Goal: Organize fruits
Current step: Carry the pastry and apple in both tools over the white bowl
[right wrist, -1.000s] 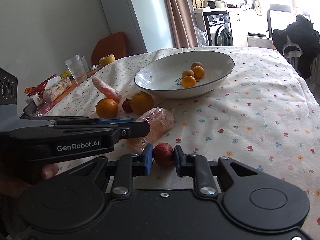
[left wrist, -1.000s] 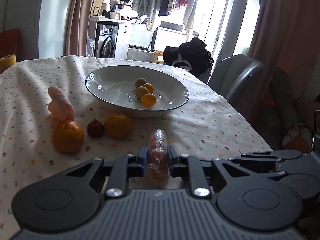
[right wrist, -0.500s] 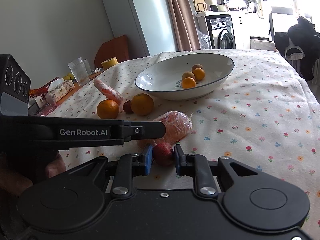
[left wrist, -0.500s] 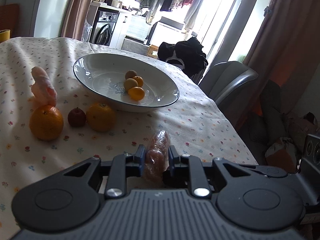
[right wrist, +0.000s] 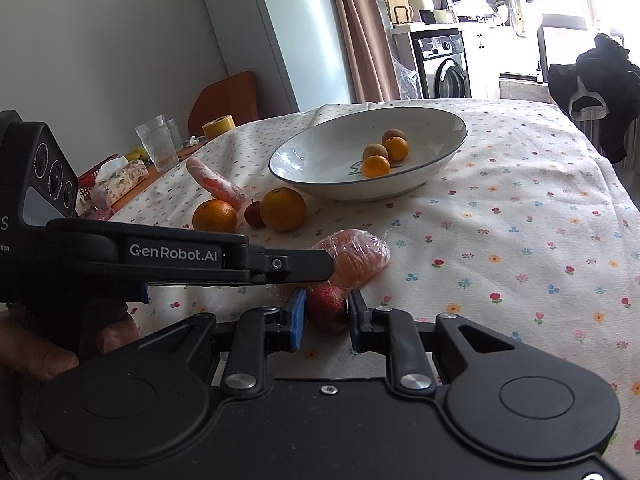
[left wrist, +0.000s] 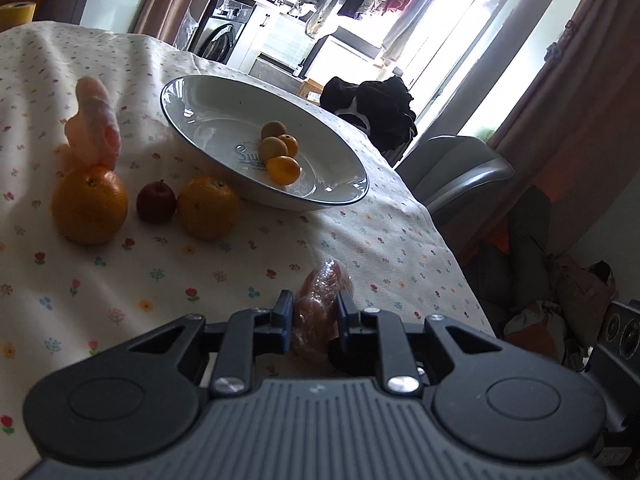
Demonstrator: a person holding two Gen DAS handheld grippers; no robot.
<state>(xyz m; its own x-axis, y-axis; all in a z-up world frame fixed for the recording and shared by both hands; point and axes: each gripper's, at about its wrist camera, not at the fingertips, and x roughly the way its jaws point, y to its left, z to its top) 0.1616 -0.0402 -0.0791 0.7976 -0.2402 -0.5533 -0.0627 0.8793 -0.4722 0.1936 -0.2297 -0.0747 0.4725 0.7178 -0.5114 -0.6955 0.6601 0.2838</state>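
Observation:
My left gripper (left wrist: 311, 320) is shut on a plastic-wrapped orange-red fruit (left wrist: 320, 300), held just above the flowered tablecloth. From the right wrist view the same wrapped fruit (right wrist: 356, 256) sticks out past the left gripper's finger (right wrist: 296, 266). A small red fruit (right wrist: 326, 308) is clamped in my right gripper (right wrist: 326, 314). The white bowl (left wrist: 192, 120) holds several small orange and brown fruits (left wrist: 282, 170). In front of it lie two oranges (left wrist: 90, 208) (left wrist: 208, 212), a small red apple (left wrist: 156, 204) and a second wrapped fruit (left wrist: 96, 120).
A grey chair (left wrist: 460, 172) with dark clothes (left wrist: 372, 112) stands past the table's right edge. Glasses (right wrist: 158, 148), a yellow tape roll (right wrist: 218, 126) and a tissue pack (right wrist: 120, 178) sit at the table's far left. A hand (right wrist: 44, 356) holds the left gripper.
The left gripper has lifted and tilted with the wrapped fruit, swinging toward the bowl. The right gripper has risen slightly with the red fruit still in it.

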